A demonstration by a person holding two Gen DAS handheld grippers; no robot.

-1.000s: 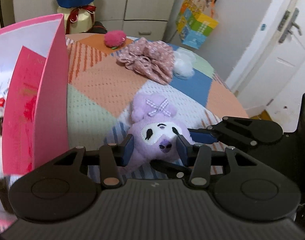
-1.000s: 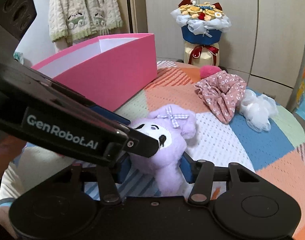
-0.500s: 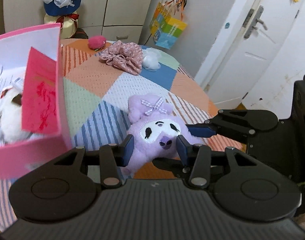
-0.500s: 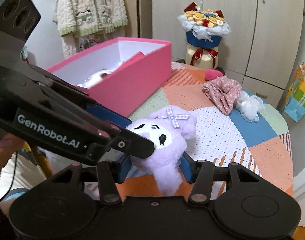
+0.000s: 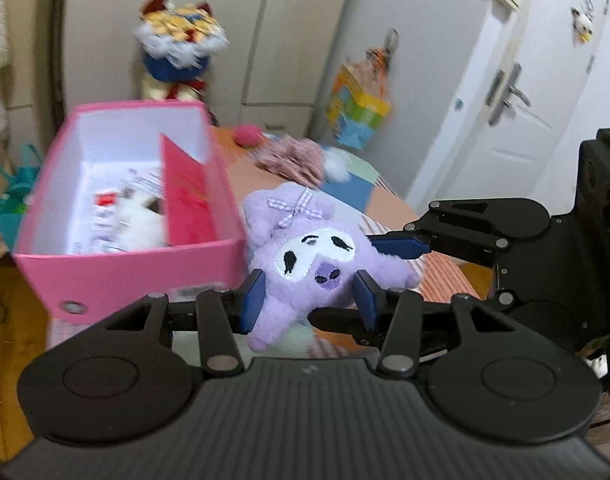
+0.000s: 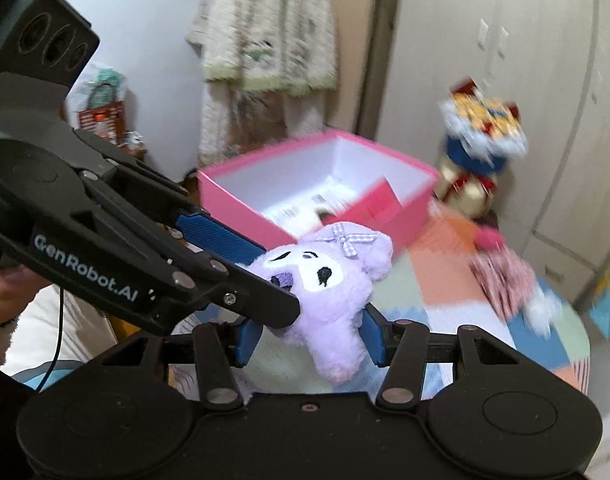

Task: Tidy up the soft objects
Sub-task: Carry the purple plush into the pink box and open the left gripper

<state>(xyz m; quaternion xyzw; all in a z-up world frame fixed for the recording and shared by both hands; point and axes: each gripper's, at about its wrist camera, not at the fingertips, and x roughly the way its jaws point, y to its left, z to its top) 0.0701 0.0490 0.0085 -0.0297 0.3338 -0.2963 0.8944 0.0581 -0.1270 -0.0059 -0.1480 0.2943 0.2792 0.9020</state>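
Left wrist view: both grippers, left gripper (image 5: pixel 307 298) and right gripper (image 6: pixel 311 338), clamp their jaws on a purple plush toy (image 5: pixel 309 252), held in the air beside the open pink box (image 5: pixel 145 276). Pulling unevenly could tear the soft toy free or knock the box's rim.

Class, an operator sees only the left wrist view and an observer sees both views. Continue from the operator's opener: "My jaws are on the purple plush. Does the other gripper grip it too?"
Observer: Yes. In the right wrist view the right gripper has the purple plush pressed between both blue pads, low on its body.
Operator: What holds the left gripper?
Observer: A hand at that view's left edge grips its handle.
Operator: Anything behind the pink box?
Observer: A cream knitted garment hangs on the wall behind it.
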